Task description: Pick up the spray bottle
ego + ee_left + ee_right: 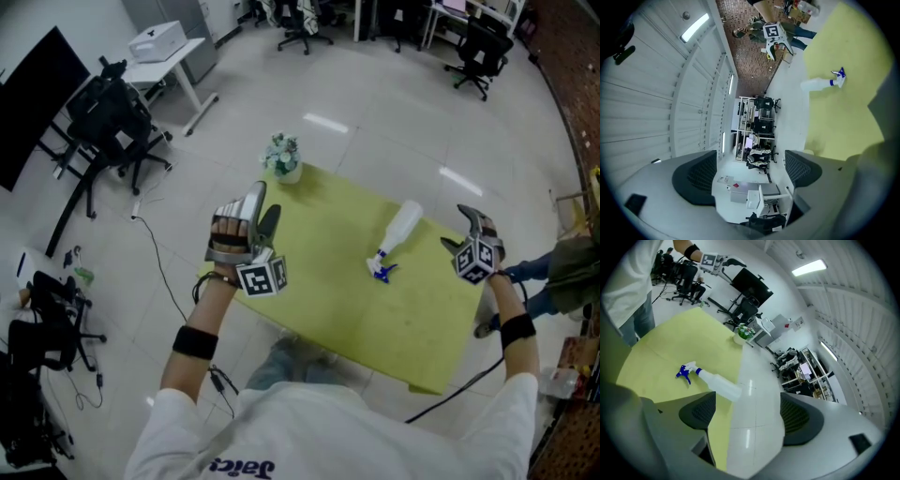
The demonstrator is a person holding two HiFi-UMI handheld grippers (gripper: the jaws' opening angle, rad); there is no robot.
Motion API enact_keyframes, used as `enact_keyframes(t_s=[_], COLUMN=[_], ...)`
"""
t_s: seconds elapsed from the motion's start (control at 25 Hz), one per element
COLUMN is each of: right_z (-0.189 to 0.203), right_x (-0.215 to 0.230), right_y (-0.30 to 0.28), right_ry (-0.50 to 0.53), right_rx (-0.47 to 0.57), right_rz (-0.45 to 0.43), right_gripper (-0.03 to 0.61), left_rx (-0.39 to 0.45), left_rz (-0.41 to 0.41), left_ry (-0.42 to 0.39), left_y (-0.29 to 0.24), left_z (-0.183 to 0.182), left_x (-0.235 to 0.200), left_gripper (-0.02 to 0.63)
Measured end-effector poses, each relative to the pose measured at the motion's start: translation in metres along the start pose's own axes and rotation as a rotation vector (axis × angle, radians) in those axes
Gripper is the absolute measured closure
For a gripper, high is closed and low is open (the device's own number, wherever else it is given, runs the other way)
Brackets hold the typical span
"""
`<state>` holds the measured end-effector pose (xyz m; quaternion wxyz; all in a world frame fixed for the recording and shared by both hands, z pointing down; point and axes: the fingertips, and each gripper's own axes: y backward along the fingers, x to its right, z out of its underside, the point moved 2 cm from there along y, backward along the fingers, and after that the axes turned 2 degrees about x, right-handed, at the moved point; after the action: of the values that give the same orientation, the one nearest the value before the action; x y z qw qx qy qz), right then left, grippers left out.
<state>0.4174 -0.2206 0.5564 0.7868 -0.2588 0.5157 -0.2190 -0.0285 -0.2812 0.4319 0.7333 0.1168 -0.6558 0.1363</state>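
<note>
A clear spray bottle with a blue trigger lies on its side on the yellow-green table, toward the right half. My left gripper hovers over the table's left edge, open and empty, well left of the bottle. My right gripper hangs at the table's right edge, open and empty, a short way right of the bottle. The left gripper view shows the bottle far off on the table, beyond the open jaws. In the right gripper view the bottle lies just past the left fingertip.
A small potted plant stands on the table's far left corner. Black office chairs and a white desk stand at the left, with cables on the floor. A person's legs show beyond the table's right edge.
</note>
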Motion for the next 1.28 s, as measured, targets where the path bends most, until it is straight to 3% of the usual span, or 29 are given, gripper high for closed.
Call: enact_keyframes(t_s=[0.4,0.64,0.96,1.28], right_z=[-0.023,-0.045,-0.06,-0.066], right_x=[-0.043,-0.063,-0.107,-0.148], right_y=[-0.051,-0.072,-0.101,-0.135], right_ry=[0.239,0.361,0.542,0.663], right_rx=[-0.03,-0.013,-0.007,-0.013], right_rz=[-0.165,-0.27,-0.438,-0.571], right_gripper=[0.135,0.135,0.135,0.135], left_rx=[-0.019,-0.052,-0.055,-0.068], left_rz=[0.112,0.201,0.241,0.282], left_ry=[0.126,0.261,0.482,0.577], left_y=[0.007,0.008,0.013,0.019], left_z=[0.007,0.011,0.02,0.034], left_x=[0.046,0.074,0.082,0.104], left_gripper=[0.149,0.149,0.149,0.149])
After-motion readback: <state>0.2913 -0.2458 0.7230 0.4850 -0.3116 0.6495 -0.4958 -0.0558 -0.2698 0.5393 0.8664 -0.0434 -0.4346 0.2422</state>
